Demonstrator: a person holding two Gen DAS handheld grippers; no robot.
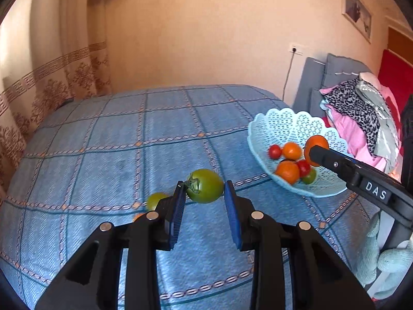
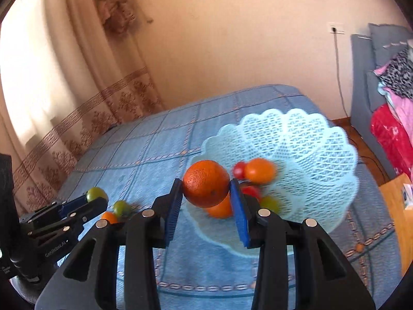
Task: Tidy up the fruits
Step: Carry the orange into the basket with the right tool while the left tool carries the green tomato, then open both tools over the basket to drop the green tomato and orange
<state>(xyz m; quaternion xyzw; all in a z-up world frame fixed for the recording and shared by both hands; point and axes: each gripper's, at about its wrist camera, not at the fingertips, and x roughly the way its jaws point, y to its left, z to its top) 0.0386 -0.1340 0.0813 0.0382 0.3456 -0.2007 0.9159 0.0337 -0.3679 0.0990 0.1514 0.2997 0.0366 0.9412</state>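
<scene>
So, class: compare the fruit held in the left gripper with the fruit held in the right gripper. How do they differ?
The green tomato is smooth and green with a leafy stem cap; the orange is orange with dimpled skin. The tomato hangs over bare tablecloth; the orange is at the basket. Both are round and clamped between blue pads.

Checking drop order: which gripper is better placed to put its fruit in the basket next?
Right, probably. The right gripper holds the orange at the basket rim; the left gripper holds a green tomato over the blue cloth, short of it.
</scene>
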